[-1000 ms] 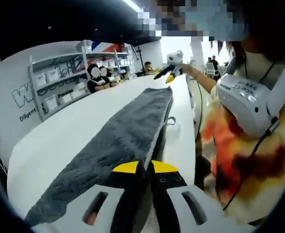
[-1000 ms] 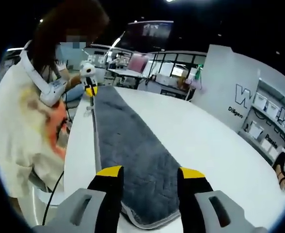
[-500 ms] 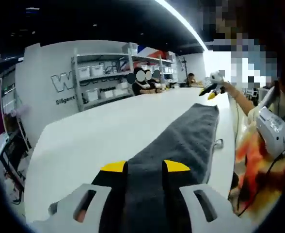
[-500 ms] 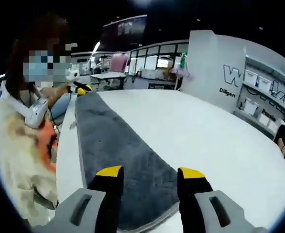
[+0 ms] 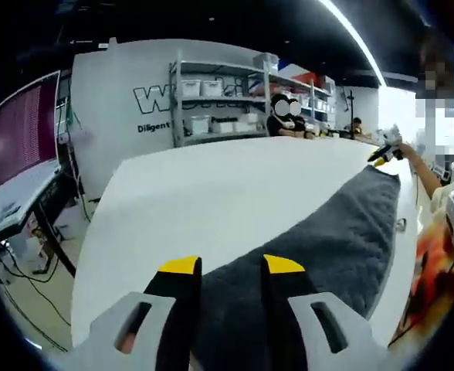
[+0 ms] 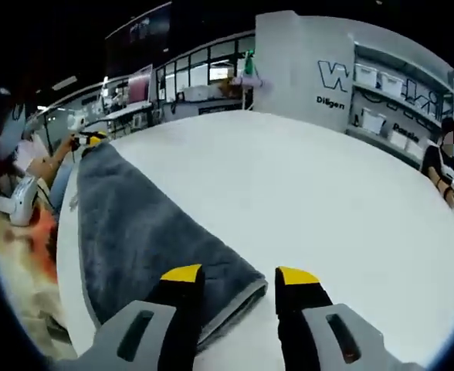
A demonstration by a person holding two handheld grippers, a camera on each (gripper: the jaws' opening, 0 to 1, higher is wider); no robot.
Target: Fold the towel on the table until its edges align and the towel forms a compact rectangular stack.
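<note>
Towel (image 5: 343, 232): grey, flat on table (image 5: 211, 193), stretching ahead of both your grippers.
Left gripper (image 5: 228, 267): spread, towel end between its jaws.
Right gripper (image 6: 238, 275): spread over the towel's corner.

White wall (image 5: 119, 116) behind shelves: large letters starting "W", cut off, with "Diligent" below. Same wall (image 6: 304, 69) in right gripper view: "W", "Diligen". Nothing else legible.

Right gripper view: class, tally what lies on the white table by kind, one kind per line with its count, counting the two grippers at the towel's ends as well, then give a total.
Grey towel: 1
Grippers: 2, the right gripper at the near end of the towel and the left gripper at the far end
White table: 1
Total: 4
</note>
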